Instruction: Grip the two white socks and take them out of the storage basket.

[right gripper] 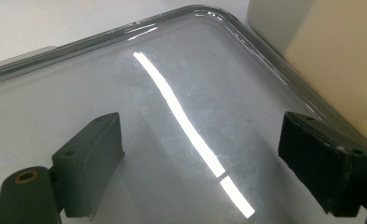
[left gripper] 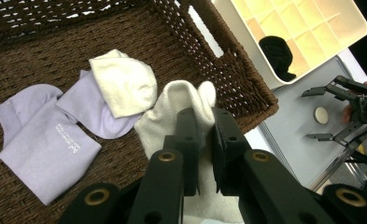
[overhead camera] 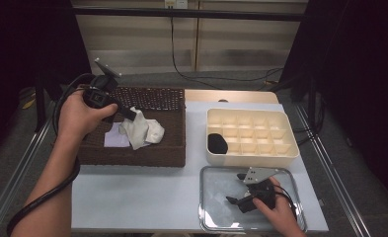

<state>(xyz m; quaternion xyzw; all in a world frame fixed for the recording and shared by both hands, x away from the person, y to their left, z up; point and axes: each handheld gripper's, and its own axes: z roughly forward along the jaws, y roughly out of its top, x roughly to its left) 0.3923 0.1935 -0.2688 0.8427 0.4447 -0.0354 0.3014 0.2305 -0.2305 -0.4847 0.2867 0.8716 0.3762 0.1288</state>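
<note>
Bare table strip [overhead camera: 132, 197] before wicker basket [overhead camera: 132, 158], basket walls hemming socks, divided box [overhead camera: 253, 155] blocking behind tray [overhead camera: 206, 217]

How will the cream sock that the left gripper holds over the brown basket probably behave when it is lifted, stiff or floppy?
Probably floppy: the cream sock bends and droops around the closed left gripper. It seems light, since a small pinch of cloth carries it. It should not slip easily, as the knit looks soft, though its loose end may drag on the woven basket.
</note>
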